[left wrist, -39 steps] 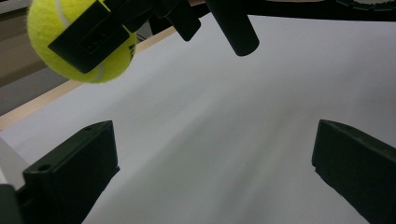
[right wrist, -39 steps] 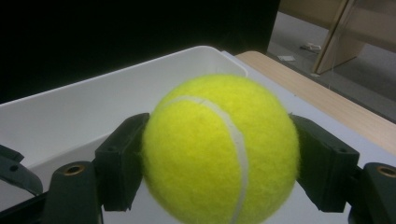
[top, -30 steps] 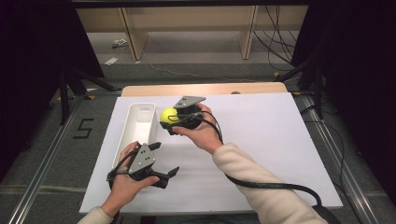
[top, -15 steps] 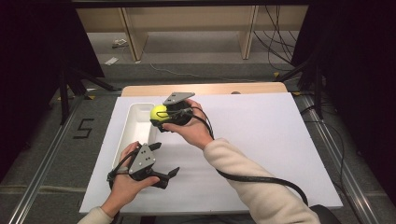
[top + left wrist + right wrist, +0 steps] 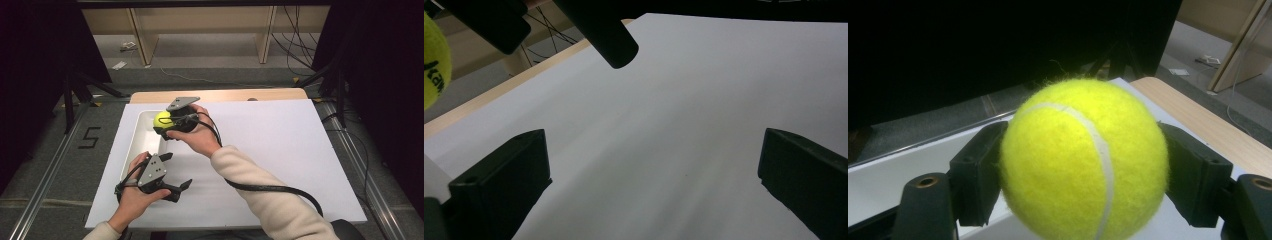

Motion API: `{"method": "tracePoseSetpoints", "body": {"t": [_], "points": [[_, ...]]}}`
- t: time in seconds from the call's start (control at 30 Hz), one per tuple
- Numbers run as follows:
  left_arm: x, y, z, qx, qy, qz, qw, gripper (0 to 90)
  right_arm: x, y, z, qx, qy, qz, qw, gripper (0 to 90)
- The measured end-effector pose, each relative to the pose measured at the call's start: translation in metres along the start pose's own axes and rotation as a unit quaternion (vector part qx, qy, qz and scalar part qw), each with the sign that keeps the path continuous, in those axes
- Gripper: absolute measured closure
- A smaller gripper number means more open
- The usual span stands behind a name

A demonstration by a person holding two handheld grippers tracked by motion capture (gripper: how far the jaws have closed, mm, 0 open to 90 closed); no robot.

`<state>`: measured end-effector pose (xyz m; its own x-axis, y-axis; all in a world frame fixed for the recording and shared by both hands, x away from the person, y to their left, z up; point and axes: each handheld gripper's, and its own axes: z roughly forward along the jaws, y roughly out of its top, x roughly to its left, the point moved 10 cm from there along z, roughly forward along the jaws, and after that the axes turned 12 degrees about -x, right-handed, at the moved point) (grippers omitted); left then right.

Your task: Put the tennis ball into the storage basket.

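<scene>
Looking down from the high view, the right claw (image 5: 167, 121) sits left of centre in the frame, its jaws clamped on a yellow tennis ball (image 5: 162, 119). It hovers over the upper end of a long white tray (image 5: 145, 145) whose long axis runs up and down the frame along the left part of the white desk (image 5: 280, 150). The ball appears to be above the tray's open top, so the drop point lies directly beneath the claw. The left claw (image 5: 175, 172) rests lower in the frame, just right of the tray's near end, jaws spread apart and holding nothing.

From the left gripper view, its two black jaws stand wide apart at the lower left and lower right, with bare white desk between them. A sliver of the tennis ball (image 5: 433, 60) shows at the far left edge, with dark parts of the other gripper along the top.

From the right gripper view, the tennis ball (image 5: 1083, 160) is gripped at the centre of the frame, one jaw pressed against each side. Pale tray or desk surface lies below it; which one cannot be told.
</scene>
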<state>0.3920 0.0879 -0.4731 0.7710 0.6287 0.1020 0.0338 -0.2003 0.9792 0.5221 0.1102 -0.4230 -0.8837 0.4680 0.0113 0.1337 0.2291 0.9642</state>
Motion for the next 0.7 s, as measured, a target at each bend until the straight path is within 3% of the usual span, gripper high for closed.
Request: {"method": "tracePoseSetpoints", "body": {"t": [0.7], "points": [[0.0,0.0,0.0,0.0,0.0,0.0,1.0,0.0,0.006,0.006,0.012,0.001,0.006,-0.005,1.0,26.5]]}}
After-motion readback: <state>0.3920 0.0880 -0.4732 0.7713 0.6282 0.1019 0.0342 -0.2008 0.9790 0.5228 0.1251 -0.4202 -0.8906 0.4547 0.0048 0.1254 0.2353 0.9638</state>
